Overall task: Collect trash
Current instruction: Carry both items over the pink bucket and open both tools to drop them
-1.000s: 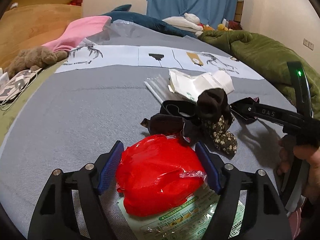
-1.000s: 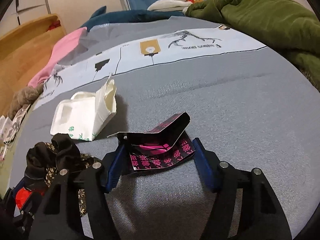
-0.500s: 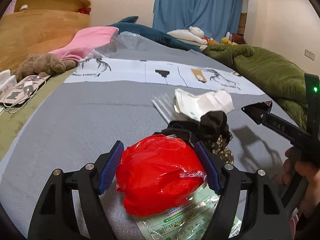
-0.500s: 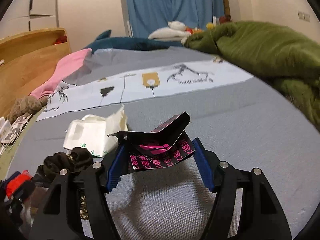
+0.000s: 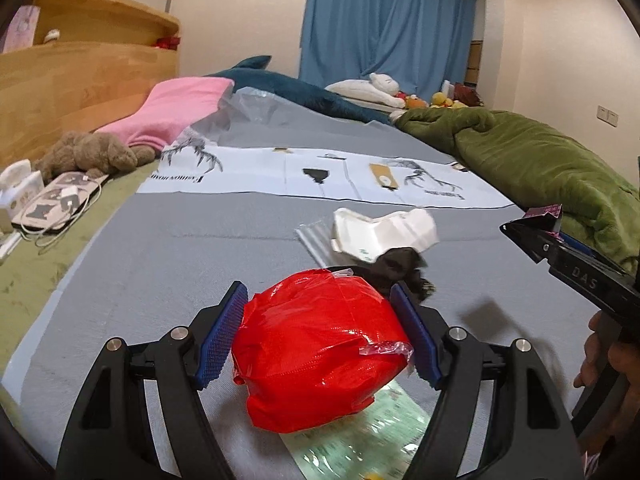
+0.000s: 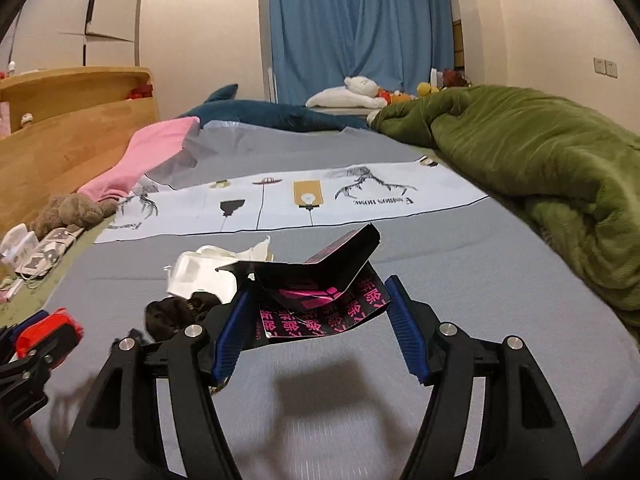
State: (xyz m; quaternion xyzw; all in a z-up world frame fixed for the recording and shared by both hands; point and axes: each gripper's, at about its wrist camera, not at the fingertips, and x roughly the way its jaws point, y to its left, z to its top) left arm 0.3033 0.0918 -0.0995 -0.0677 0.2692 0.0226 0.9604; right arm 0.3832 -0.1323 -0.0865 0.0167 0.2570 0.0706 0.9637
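I have the left tongs [image 5: 318, 336] pinching a red bag [image 5: 320, 360], with a green-printed wrapper [image 5: 360, 440] hanging under it, both clear of the bed [image 5: 180, 256]. My right tongs [image 6: 316, 324] pinch a black and pink packet [image 6: 320, 300] by its edges, lifted so its shadow falls on the sheet. I judge both loads are held up for carrying off; no bin shows. A white carton [image 5: 380, 228] and a dark cloth [image 5: 400, 268] lie on the bed ahead, touching, not yet collected.
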